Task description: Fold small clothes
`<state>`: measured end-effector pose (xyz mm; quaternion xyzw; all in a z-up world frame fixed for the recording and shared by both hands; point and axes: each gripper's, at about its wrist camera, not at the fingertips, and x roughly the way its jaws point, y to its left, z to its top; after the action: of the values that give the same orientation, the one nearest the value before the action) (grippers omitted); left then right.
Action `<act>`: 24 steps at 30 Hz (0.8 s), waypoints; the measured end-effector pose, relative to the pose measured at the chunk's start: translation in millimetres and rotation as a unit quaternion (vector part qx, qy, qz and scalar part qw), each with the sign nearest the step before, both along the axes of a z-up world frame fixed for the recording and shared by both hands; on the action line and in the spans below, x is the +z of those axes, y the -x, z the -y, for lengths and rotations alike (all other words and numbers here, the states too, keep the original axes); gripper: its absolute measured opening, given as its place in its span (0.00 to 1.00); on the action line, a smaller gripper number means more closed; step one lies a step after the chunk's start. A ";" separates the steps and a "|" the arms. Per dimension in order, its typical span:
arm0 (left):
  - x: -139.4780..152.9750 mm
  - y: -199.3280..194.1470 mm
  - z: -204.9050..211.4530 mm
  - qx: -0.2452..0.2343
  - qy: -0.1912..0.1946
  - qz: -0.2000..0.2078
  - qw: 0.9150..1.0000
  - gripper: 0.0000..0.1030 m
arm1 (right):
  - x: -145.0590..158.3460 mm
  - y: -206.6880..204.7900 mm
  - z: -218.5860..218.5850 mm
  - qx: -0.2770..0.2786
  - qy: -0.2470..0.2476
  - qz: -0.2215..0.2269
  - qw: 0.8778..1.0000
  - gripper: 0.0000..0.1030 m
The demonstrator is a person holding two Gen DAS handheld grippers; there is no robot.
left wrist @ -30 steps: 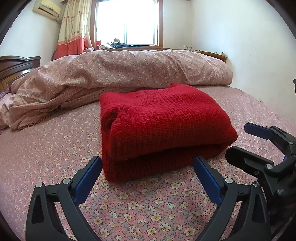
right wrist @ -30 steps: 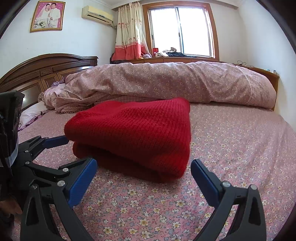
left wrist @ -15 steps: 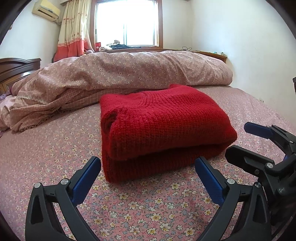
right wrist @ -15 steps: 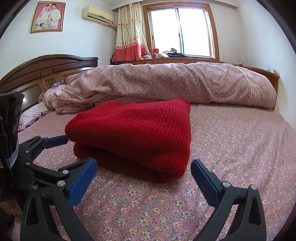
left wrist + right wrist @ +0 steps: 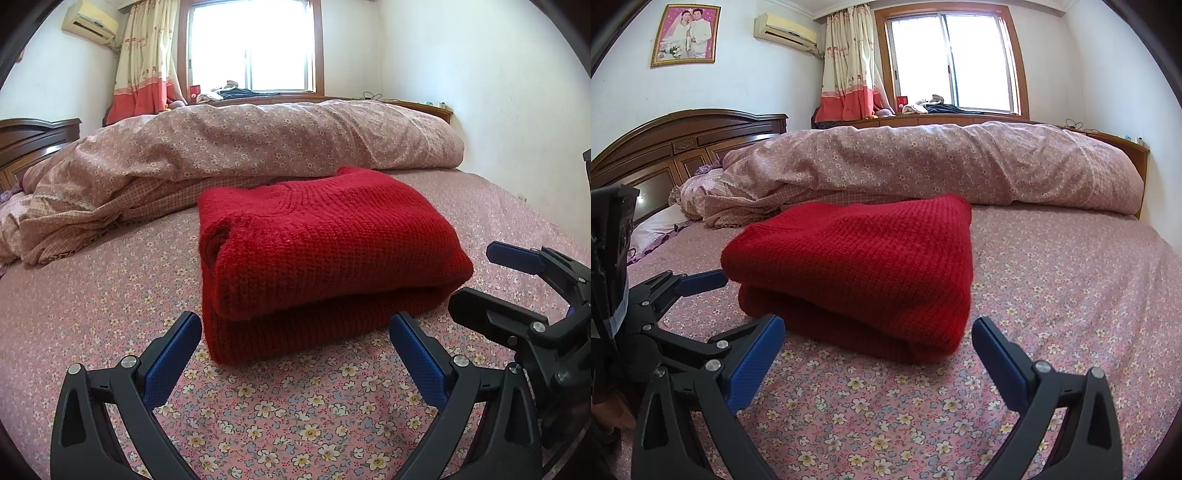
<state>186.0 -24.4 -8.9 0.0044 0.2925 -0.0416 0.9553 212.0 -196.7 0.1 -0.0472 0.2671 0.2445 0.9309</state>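
Nearest to the left wrist camera is the left gripper (image 5: pixel 295 325). Its two blue pads (image 5: pixel 168 360) are spread wide apart, and nothing is between them. They sit low over the bed sheet (image 5: pixel 288 417), which is pink with small flowers. The right gripper (image 5: pixel 480 280) shows at the right side of this view. It is wide open too, and one of its blue tips is just beside the right edge of the sweater.

In the right wrist view, the right gripper (image 5: pixel 877 328) is nearest. Its blue pads (image 5: pixel 997 363) are far apart and hold nothing. The left gripper (image 5: pixel 746 299) shows at the left side here, open as well. Its far tip is just beside the left edge of the sweater, but I cannot tell if it touches.

Just past the pads lies the red knit sweater (image 5: pixel 317 254). It is folded into a thick, neat block with one layer on top of another. It lies flat on the bed sheet, near the middle of the bed, in front of both grippers. No pad has hold of it.

Behind the sweater is a long, rolled-up quilt (image 5: pixel 923 162) with the same flower print. It runs across the bed from left to right. At the far left is a dark wooden headboard (image 5: pixel 679 144). Farther back are a bright window (image 5: pixel 953 70), a curtain (image 5: pixel 846 70), and a framed picture (image 5: pixel 686 35) on the wall.
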 end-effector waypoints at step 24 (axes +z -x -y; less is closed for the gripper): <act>2.3 -0.9 -0.7 -0.001 0.000 0.001 1.000 0.96 | -0.9 -0.5 -0.8 0.002 -0.001 -0.003 1.000 1.00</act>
<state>186.9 -23.7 -6.6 0.0042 0.2915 -0.0425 0.9556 212.5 -195.9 -0.8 -0.0466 0.2692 0.2471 0.9297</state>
